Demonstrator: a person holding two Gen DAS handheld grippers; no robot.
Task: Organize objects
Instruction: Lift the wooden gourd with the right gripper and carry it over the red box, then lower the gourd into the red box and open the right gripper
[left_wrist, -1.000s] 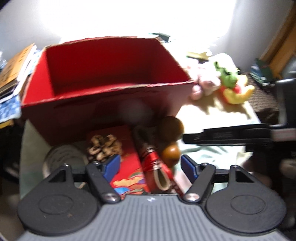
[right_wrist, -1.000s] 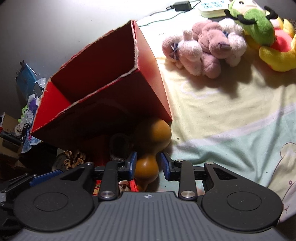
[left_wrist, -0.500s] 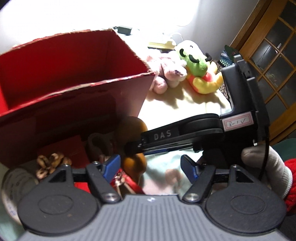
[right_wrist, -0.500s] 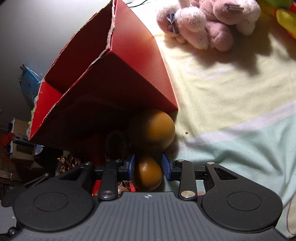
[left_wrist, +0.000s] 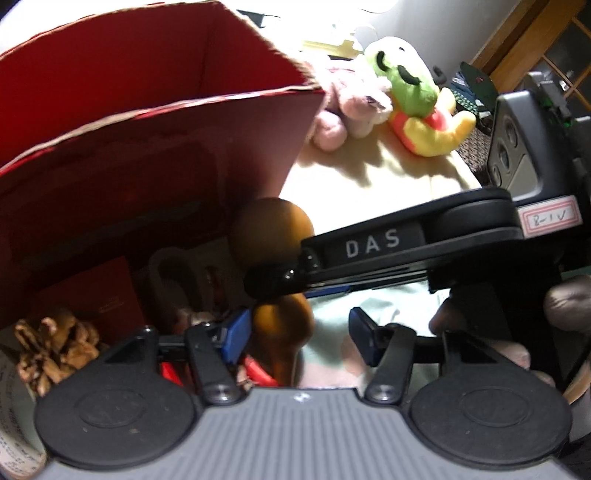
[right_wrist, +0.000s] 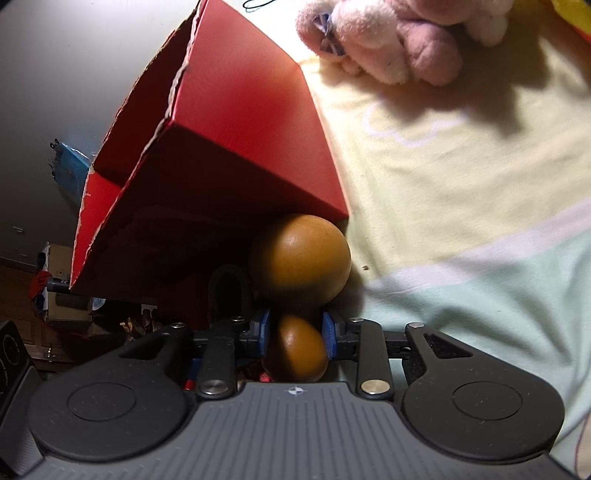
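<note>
Right gripper (right_wrist: 295, 328): fingers, just closing, pinch the waist of the brown gourd (right_wrist: 299, 254), which lies on the bed (right_wrist: 461, 206) at the near right corner of the red box (right_wrist: 236, 147). Left gripper (left_wrist: 295, 334): fingers spread, closing, not gripping the gourd.

Support surface: a bed (right_wrist: 461, 192) under a sheet banded pale yellow at the far side and pale green nearer, a whitish stripe between the bands. Resting on it: open red cardboard box (right_wrist: 236, 122) at left, torn top edges, standing on its base; brown gourd (right_wrist: 299, 254), large bulb against the box's near right corner; pink plush toy (right_wrist: 388, 40) on the yellow band past the box; green-and-yellow plush toy (left_wrist: 417, 99) just beside the pink one, touching it. In shadow before the box: pine cone (left_wrist: 55, 350) and a flat red packet (left_wrist: 92, 291); their contact with the sheet cannot be confirmed
</note>
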